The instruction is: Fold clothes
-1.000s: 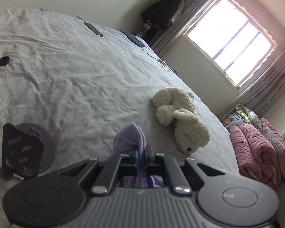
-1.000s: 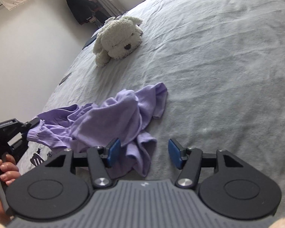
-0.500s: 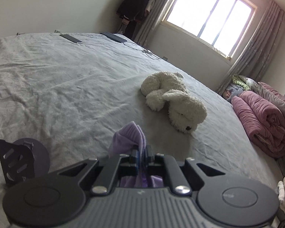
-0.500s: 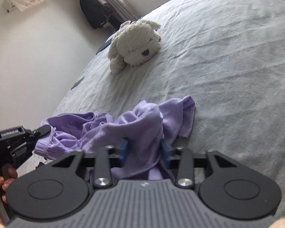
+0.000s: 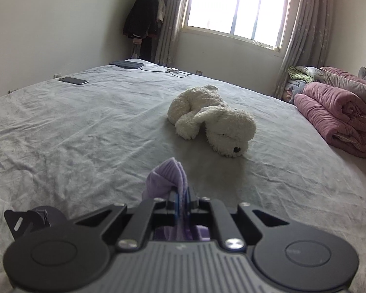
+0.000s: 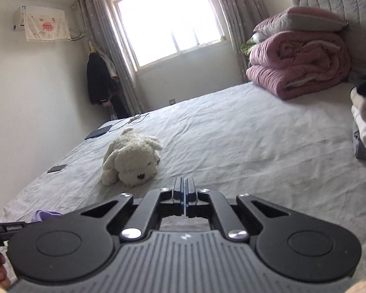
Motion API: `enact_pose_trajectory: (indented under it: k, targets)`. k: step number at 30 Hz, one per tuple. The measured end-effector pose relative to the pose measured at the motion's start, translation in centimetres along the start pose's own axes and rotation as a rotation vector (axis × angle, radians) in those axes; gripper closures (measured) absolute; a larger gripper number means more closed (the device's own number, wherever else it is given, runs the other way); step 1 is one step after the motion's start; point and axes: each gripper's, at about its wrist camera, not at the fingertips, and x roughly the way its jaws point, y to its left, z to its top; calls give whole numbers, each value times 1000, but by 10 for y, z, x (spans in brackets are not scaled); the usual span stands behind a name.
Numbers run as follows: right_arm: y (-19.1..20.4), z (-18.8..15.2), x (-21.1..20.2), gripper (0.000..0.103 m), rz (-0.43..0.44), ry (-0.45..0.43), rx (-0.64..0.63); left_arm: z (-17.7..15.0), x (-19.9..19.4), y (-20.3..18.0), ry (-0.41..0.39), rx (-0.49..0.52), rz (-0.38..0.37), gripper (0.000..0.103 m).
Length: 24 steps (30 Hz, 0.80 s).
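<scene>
Nearest in the left wrist view, the left gripper (image 5: pixel 182 196) is pinching a fold of the lilac garment (image 5: pixel 167 179), its blue pads pressed together on the cloth, which is bunching up just past the fingertips and hanging down behind them.

In the right wrist view, the right gripper (image 6: pixel 183 187) is showing its jaws drawn together; they have just been closing and then easing slightly apart, and no cloth is showing between them in this view. A scrap of the lilac garment is peeking out at the near left.

Beyond both tools, the grey bed sheet (image 5: pixel 85 127) is stretching away, wrinkled. A white plush dog (image 5: pixel 212 122) is lying on it. Farther right, a rolled pink quilt (image 5: pixel 339 119) is resting near the curtained window (image 5: pixel 236 7).
</scene>
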Motion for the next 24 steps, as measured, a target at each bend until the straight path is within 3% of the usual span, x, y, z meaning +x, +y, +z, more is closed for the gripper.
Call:
enact_pose_trajectory:
  k: [3,5,7,10,12,14,16,19,24]
  targets:
    - [-4,-22,39,87,52,189,101,-1,-1,-1,-3,10,8,97]
    - [-9,-37,65,76,68,296,209,0,-2,0,-5,7,12,97]
    - [-13,-51,81,45,77,350,306,0,-2,2,-1,4,15,97]
    - [-9,-67,93,34,95,385,348,1,-1,3,8,3,22,97]
    - [-2,-68,94,33,126,370,348,1,0,3,14,-1,19,97]
    - [6,-70,97,40,178,371,348,1,0,5,20,-14,6,97]
    - [18,-70,97,99,185,373,291,2,1,8,26,-38,-9,97]
    - [27,-61,90,97,150,327,194,4,2,20,33,-99,-22,97]
    - [17,-18,44,97,87,81,122,9,-7,31,-13,-177,-100,97]
